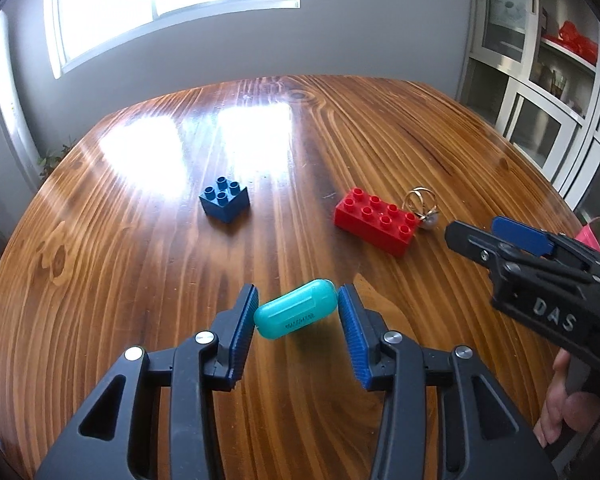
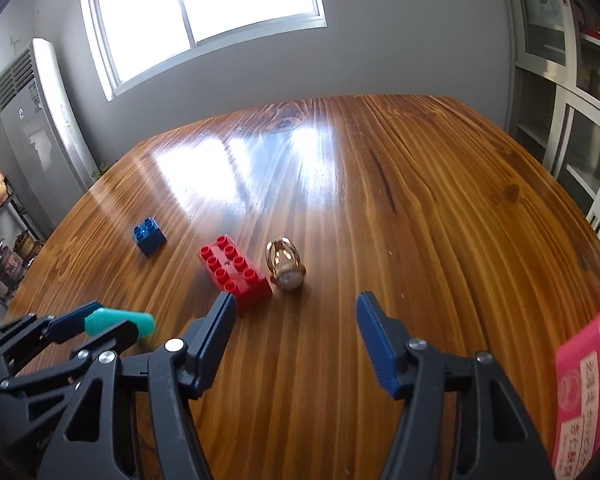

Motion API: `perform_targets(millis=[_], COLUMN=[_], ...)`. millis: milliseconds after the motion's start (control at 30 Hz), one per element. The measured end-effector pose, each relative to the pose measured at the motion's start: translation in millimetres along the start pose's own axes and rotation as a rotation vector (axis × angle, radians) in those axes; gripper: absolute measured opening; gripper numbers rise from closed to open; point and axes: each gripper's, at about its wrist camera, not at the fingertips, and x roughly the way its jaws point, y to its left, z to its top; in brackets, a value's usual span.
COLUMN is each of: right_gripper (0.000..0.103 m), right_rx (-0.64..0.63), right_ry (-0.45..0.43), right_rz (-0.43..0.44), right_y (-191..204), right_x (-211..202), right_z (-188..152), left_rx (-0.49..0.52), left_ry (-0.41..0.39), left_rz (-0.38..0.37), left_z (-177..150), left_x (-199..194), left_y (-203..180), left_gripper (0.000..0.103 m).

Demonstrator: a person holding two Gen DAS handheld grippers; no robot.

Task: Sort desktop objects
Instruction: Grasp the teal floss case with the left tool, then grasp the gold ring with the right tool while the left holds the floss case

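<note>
On the far left of the wooden tabletop [image 1: 340,128] a small blue brick [image 1: 224,199] with four studs sits alone, well apart from everything else. Nearer, the left tool [image 1: 298,312] is clamped on a teal capsule-shaped case [image 1: 294,309], its blue ribbed pads [image 1: 244,328] pressing on the two rounded ends; the case hangs clear of the wood with a faint shadow under it. A short line of raised lettering runs along the case's side, too small to read.

Right of centre lies a red brick [image 1: 376,220] with eight studs, set at a slant. Just beside its right end, touching or nearly so, rests a gold wire ring [image 1: 422,206] with a pale bead at its near end.

From the right wrist view, the right tool [image 2: 296,312] has its two pads standing apart with nothing between them, only bare wood; its left pad sits in front of the red brick's near corner, and the ring [image 2: 285,266] lies a little beyond the gap. In the left wrist view the same tool reaches in from the right edge, with the raised letters "DAS" on its black body, and a hand [image 1: 564,408] grips its handle below.

At the near right edge lies a pink packet [image 2: 584,396] printed with red Chinese characters and a round seal; I cannot read them surely.
</note>
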Motion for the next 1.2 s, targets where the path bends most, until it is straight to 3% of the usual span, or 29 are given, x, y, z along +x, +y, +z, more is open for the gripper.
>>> perform_targets(millis=[267, 533, 800, 900, 967, 1200], right_gripper=[0.055, 0.028, 0.026, 0.026, 0.026, 0.026], right_rx=[0.011, 0.034, 0.049, 0.054, 0.057, 0.079], right_ry=[0.014, 0.058, 0.047, 0.008, -0.017, -0.066], right_rz=[0.022, 0.068, 0.06, 0.046, 0.046, 0.043], right_y=[-1, -6, -6, -3, -2, -4], right_x=[25, 47, 37, 19, 5, -36], right_z=[16, 21, 16, 14, 13, 0], left_rx=[-0.015, -0.02, -0.02, -0.019, -0.016, 0.001], left_ry=[0.0, 0.0, -0.003, -0.008, -0.011, -0.024], left_rz=[0.001, -0.011, -0.025, -0.035, -0.045, -0.071], left_z=[0, 0, 1, 0, 0, 0], left_x=[0, 1, 0, -2, -4, -11], left_y=[3, 3, 0, -2, -4, -10], left_gripper=[0.045, 0.045, 0.044, 0.04, 0.027, 0.026])
